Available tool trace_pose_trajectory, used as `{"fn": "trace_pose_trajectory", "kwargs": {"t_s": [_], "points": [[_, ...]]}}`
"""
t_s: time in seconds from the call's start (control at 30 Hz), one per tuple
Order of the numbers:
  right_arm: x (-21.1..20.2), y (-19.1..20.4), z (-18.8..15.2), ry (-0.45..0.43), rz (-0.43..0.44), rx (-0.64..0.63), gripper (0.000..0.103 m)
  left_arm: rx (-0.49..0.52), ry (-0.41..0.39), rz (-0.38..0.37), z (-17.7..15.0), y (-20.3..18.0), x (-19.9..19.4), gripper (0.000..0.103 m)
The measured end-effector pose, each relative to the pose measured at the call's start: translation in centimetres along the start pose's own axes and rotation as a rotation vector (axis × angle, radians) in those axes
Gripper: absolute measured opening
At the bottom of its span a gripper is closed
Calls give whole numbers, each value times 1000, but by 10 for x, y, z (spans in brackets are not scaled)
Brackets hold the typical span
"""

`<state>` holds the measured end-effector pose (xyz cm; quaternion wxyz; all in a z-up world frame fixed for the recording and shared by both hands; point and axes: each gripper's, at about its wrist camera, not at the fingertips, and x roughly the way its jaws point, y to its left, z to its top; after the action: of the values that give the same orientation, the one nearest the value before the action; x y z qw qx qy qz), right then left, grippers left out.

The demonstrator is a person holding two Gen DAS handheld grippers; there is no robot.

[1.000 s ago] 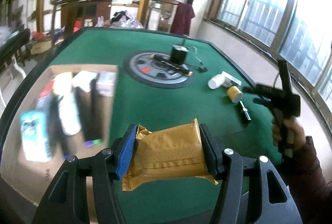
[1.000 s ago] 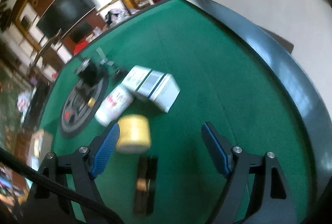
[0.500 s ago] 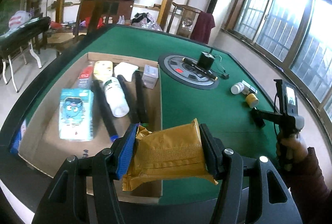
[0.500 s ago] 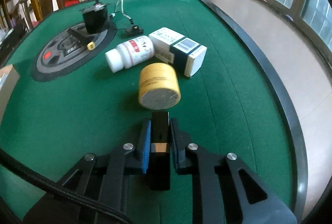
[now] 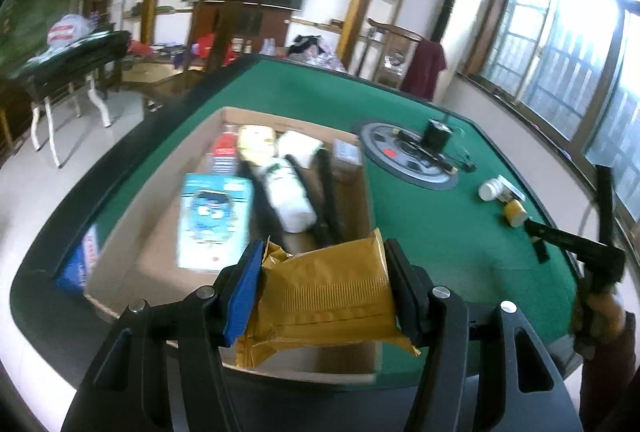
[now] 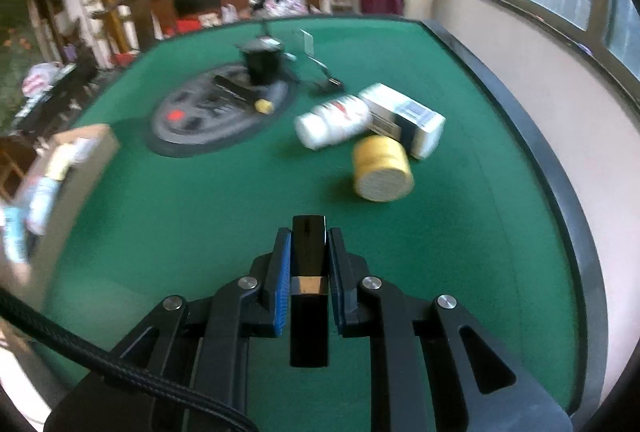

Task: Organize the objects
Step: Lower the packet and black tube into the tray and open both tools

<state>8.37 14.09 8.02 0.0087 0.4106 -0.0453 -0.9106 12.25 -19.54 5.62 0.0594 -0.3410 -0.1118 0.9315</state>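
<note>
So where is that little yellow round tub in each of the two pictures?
Left wrist view: small yellow round tub far right on the green felt, below the white bottle.
Right wrist view: right of centre, lying on its side.
Shared landmark: that white bottle, just beyond the tub in both.

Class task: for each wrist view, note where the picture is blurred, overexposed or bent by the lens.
Left wrist view: windows blown out white; cardboard box contents motion-smeared; gold packet in the left gripper sharp. Right wrist view: table edge bowed by fisheye; white bottle smeared; black stick crisp.
</note>
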Motion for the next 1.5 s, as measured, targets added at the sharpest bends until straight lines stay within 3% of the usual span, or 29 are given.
{"fn": "trace_pose_trajectory", "kwargs": {"t_s": [0.27, 0.53, 0.67, 0.73, 0.77, 0.87, 1.0, 1.27, 1.33, 1.43, 1.5], "points": [[-12, 81, 15, 26, 299, -67, 15, -47, -20, 94, 6, 42, 0, 54], [13, 195, 1, 201, 614, -149, 15, -57, 56, 89, -5, 53, 23, 54], [25, 241, -12, 246, 630, -211, 15, -33, 107, 108, -4, 52, 40, 54], [35, 259, -17, 272, 634, -227, 15, -33, 157, 124, -6, 58, 54, 50], [39, 264, -19, 279, 630, -231, 15, -27, 165, 139, -6, 60, 58, 43], [51, 276, -23, 293, 596, -242, 15, -25, 180, 170, -4, 69, 68, 43], [63, 279, -22, 307, 569, -233, 15, -48, 177, 200, 0, 82, 73, 43], [77, 287, -24, 329, 503, -251, 15, -75, 124, 189, -3, 86, 59, 43], [75, 284, -23, 326, 491, -246, 16, -90, 97, 197, -1, 86, 51, 47], [62, 279, -18, 268, 473, -256, 16, -88, 21, 253, 3, 83, 35, 65], [51, 277, -16, 212, 449, -265, 26, -82, -31, 302, 5, 79, 24, 70]]}}
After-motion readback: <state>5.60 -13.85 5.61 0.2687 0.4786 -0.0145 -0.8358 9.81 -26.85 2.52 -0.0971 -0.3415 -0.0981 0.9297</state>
